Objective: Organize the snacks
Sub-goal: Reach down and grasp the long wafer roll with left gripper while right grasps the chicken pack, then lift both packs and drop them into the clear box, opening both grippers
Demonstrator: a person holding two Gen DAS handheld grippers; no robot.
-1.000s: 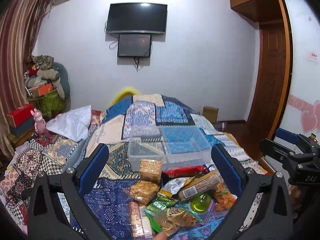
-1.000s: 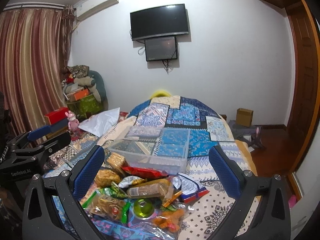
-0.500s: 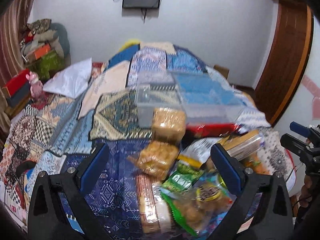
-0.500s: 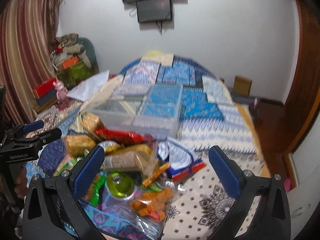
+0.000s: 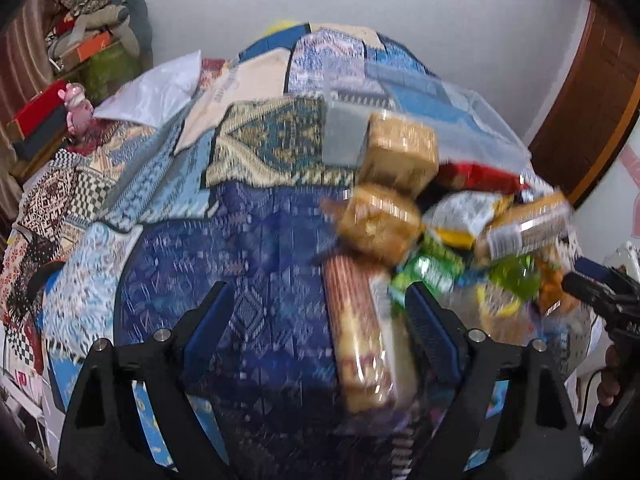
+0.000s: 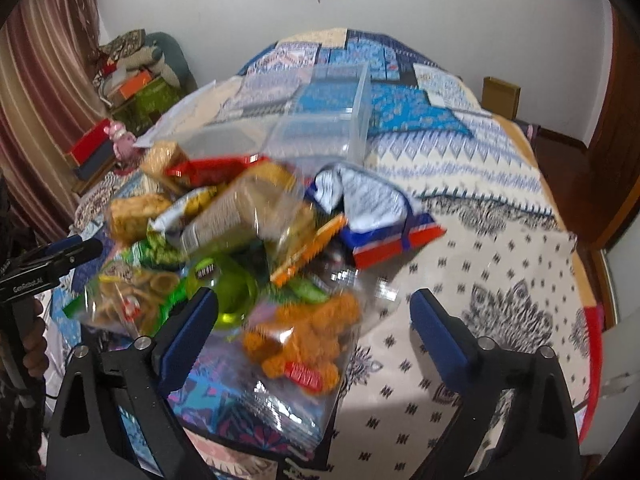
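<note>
A pile of snacks lies on the patterned bedspread (image 5: 256, 248). My left gripper (image 5: 316, 304) hangs over its left edge, jaws closing, pads clear of everything. A long biscuit pack (image 5: 360, 332) lies between them, close to the right finger. Two tan cracker packs (image 5: 400, 152) sit beyond it, against a clear plastic box (image 6: 336, 120). My right gripper (image 6: 314, 304) is over the pile's near right side, jaws also closing, with a clear bag of orange snacks (image 6: 312, 336) between the untouching pads. A green round pot (image 6: 236, 296) lies beside the left finger.
A blue, white and red packet (image 6: 372, 208) lies right of the pile. A white pillow (image 5: 156, 92) and stacked boxes and clothes (image 5: 96, 48) are at the left. A cardboard box (image 6: 500, 92) stands on the floor past the bed. A wooden door (image 5: 592, 112) is at the right.
Both grippers have dropped and tipped down toward the snack pile, so the wall screen has slid to the top edge. Both pairs of jaws have narrowed a little.
</note>
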